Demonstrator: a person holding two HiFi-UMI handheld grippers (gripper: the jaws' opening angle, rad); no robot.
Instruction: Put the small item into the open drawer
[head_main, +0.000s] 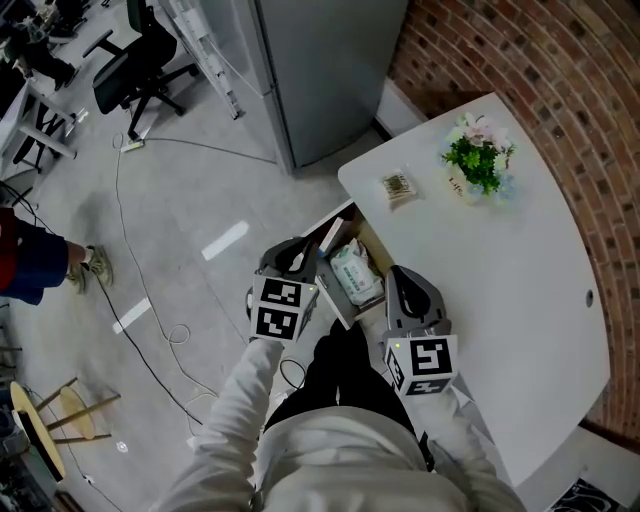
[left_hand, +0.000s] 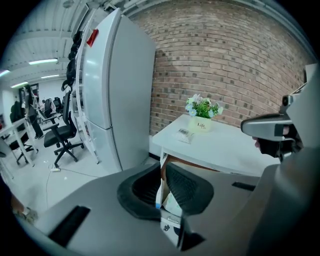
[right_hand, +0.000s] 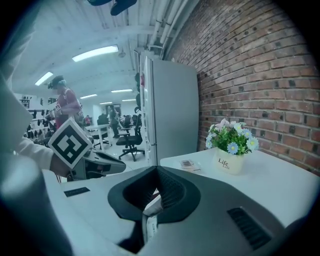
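Head view: packet (head_main: 356, 272) inside open drawer (head_main: 333, 297)

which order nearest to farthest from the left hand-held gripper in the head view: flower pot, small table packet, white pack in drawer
1. white pack, in the drawer beside the left hand-held gripper
2. small packet, on the table past the drawer
3. flower pot, farthest, right of the packet

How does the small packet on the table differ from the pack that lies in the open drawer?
The small packet lies on the table top, near the flower pot; the pack lies inside the drawer. The small packet looks smaller, with a brownish print; the pack is larger, white with green. Neither is held.
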